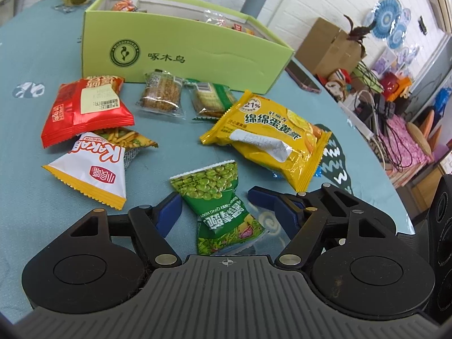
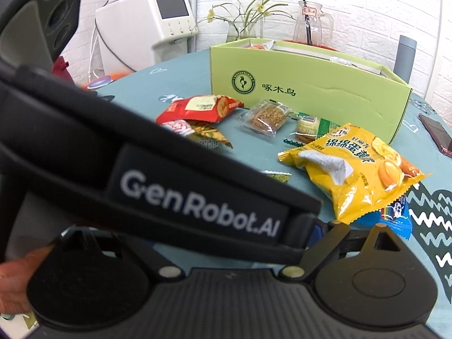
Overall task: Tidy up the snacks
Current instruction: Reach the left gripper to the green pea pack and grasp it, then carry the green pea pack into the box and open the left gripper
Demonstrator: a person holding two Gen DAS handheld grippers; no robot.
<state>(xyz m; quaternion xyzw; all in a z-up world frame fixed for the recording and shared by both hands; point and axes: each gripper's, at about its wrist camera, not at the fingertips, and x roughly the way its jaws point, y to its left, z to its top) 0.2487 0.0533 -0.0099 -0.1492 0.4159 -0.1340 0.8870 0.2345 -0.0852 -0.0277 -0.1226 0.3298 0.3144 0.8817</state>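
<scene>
Snacks lie scattered on the tabletop (image 1: 28, 90) before the green box (image 1: 180, 53). My left gripper (image 1: 214, 200) is spread around the green pea packet (image 1: 217, 206): light, crinkly, slippery, so I'd pinch its waist. Right gripper: hidden, can't tell.

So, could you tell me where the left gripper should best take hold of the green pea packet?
Probably at its pinched middle: the green pea packet narrows to a waist there, lying flat between the open fingers of the left gripper. Come straight down from above and close across the waist from both sides.
</scene>
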